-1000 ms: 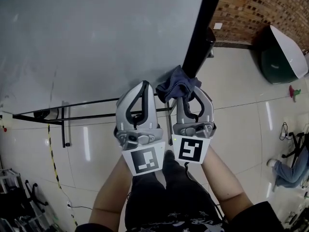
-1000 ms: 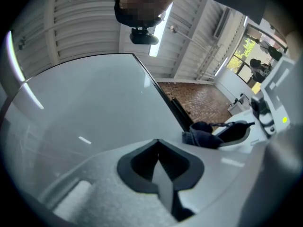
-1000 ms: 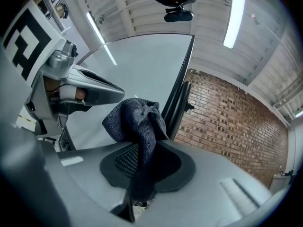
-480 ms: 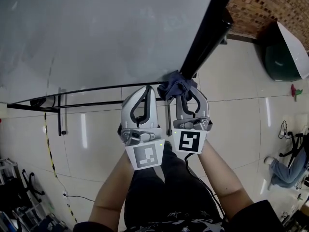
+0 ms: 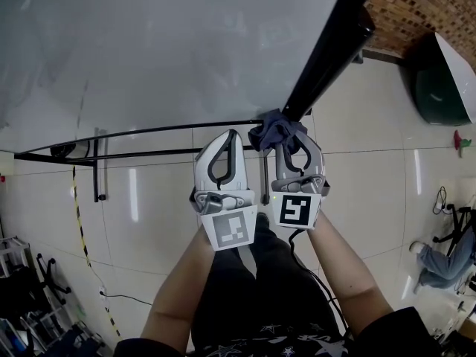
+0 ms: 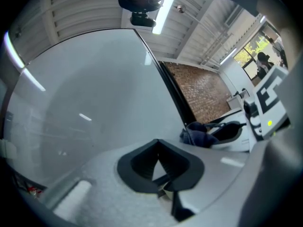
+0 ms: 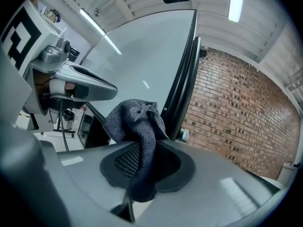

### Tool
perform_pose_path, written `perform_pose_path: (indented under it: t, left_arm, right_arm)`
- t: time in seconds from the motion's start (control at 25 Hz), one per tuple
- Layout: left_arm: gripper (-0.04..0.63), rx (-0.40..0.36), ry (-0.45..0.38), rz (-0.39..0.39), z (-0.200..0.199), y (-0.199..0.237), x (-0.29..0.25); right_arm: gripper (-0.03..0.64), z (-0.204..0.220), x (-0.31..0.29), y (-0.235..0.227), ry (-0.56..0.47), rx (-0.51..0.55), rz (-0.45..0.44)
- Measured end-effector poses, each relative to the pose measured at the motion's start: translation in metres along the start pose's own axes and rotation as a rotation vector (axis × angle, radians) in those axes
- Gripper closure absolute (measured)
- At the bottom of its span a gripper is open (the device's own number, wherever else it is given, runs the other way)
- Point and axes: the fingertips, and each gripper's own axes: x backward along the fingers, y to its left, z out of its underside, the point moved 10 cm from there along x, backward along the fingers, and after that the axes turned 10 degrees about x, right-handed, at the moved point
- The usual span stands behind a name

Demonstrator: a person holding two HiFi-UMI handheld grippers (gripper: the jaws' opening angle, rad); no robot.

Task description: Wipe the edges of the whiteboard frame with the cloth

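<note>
Pinching the dark blue cloth (image 5: 277,131) between its pressed-together jaws, the right claw (image 5: 288,141) is holding it up at the lower end of the black whiteboard frame (image 5: 327,50), just right of the centre of the head view, where the bunched fabric appears to be touching the frame's edge. In the right gripper view the cloth (image 7: 137,122) is hanging down through the right claw (image 7: 144,148), one fold trailing between the jaws and the rest bulging above them, in front of the frame (image 7: 182,93), which is running up through the middle of that picture. The left claw (image 5: 229,134) is hovering just beside the right one, to its left in the head view, with its tips pointing at the whiteboard (image 5: 171,50) that is filling the upper left. In the left gripper view the left claw (image 6: 158,145) is showing its jaws closed tip to tip with nothing between them, and the cloth (image 6: 199,135) is sitting at the right of the picture, beside the frame (image 6: 177,103). Both of the person's forearms (image 5: 338,266) are reaching up from the bottom of the head view. A brick wall (image 5: 416,6) is showing in the upper right corner, and glossy floor tiles (image 5: 149,207) are lying under the board's black stand bars (image 5: 149,143).
</note>
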Motion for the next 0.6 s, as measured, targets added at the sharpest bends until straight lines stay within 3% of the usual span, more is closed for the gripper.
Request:
perform_pose_path:
  t: [0.2,0.6]
  left_arm:
    - [0.592,0.013,0.018,0.009,0.001,0.003,0.001]
    - [0.592,0.185,0.004,0.055,0.016,0.044,0.011]
  right_arm:
    - [0.557,0.003,-0.004,0.003,0.026,0.000,0.003]
    - [0.557,-0.011,-0.007,0.014,0.023,-0.169,0.058]
